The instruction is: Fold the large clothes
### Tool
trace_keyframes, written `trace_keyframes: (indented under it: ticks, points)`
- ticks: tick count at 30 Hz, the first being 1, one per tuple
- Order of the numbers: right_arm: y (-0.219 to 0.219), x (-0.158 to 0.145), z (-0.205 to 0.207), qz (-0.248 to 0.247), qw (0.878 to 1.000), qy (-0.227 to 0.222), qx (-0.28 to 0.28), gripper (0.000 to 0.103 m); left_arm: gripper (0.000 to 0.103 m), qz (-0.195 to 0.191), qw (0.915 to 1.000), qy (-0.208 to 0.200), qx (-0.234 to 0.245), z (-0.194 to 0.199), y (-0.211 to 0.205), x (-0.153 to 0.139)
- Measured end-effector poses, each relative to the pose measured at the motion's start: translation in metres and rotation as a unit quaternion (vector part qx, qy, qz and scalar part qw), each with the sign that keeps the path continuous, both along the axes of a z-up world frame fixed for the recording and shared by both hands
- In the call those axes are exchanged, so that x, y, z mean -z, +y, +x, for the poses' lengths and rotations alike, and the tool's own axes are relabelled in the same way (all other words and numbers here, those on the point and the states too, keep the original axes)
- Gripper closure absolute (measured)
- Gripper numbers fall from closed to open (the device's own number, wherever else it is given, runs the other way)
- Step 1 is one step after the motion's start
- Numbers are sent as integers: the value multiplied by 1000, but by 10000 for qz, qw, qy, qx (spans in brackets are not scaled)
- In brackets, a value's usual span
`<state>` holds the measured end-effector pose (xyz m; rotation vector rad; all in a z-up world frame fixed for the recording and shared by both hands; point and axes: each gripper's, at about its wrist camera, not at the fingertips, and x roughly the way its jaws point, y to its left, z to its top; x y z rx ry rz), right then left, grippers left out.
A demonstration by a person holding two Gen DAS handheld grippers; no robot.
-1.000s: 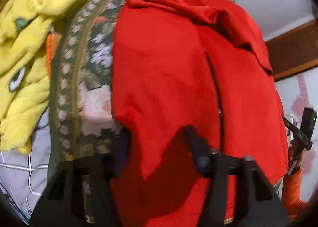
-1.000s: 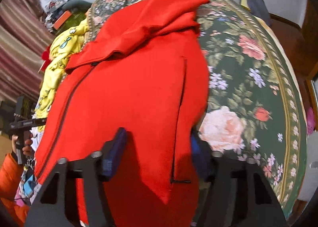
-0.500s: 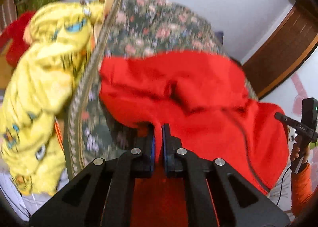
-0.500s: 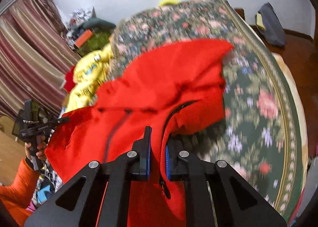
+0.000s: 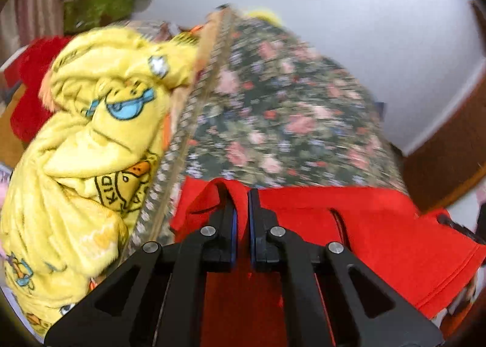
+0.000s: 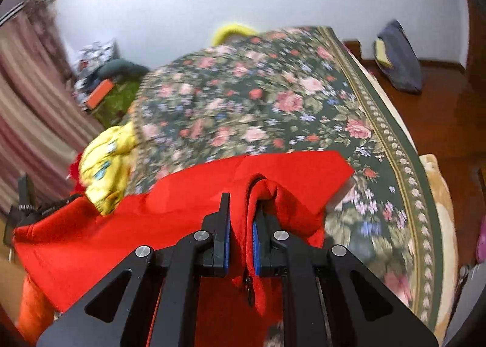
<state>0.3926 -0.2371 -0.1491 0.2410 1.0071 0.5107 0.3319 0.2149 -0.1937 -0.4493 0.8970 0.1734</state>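
Observation:
A large red zip-up garment [image 5: 349,219] hangs stretched between my two grippers over the near end of a floral bedspread [image 5: 282,116]. My left gripper [image 5: 242,195] is shut on a pinch of its red cloth. In the right wrist view my right gripper [image 6: 241,201] is shut on the red garment [image 6: 170,213] next to its zipper, with a fold bunched over the right finger. The bedspread [image 6: 258,98] lies beyond it. The garment's lower part is hidden below the grippers.
A yellow cartoon-print fleece [image 5: 91,146] is heaped at the bed's left edge, also in the right wrist view [image 6: 106,164]. Red cloth [image 5: 33,83] and green clutter [image 5: 97,7] lie behind it. A dark bag [image 6: 398,58] sits on the wooden floor at right. Striped curtains [image 6: 30,98] hang left.
Both grippers closed on the red garment and lifted it back toward me. It was spread over the bed; now only its upper edge shows and the bedspread is uncovered.

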Motion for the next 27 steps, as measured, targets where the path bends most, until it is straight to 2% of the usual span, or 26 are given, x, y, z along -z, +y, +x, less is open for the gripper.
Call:
trace_keyframes:
  ticks: [2,5,9,12,13,14,18,20,22,27]
  points:
    - [2,18,20,-36,9997,249,28,92,97,152,9994,287,-118,20,7,25]
    - [-1,34,36,88,9990,438,36,92,96,332,9965,765,-43,39,8,62]
    - [-5,32,39,-17,9992,384,-87,90,91,678,9911,1141,42,48,3,93]
    - [-15,18,34,-209,9997,75,52,78,82,1046,9851,1358,171,49,2,105]
    - [-18,15,33,-326,9993,-18,166,72,81,1122,9841,1361,228,48,1,104]
    - [-24,9,30,-507,9981,-123,334,70,81,1181,9832,1368,266,47,-1,102]
    - [-46,-11,8,-802,9955,-330,387,69,78,1643,9757,1367,472,37,-12,78]
    - [-48,-19,-8,-904,9946,-428,290,69,70,1607,9785,1170,540,26,-16,57]
    - [-47,-22,-23,-993,9938,-475,148,67,53,1628,9812,881,549,8,-20,31]
    - [-28,-20,-69,-972,9929,-594,-335,51,38,1848,9777,430,901,-31,-50,-7]
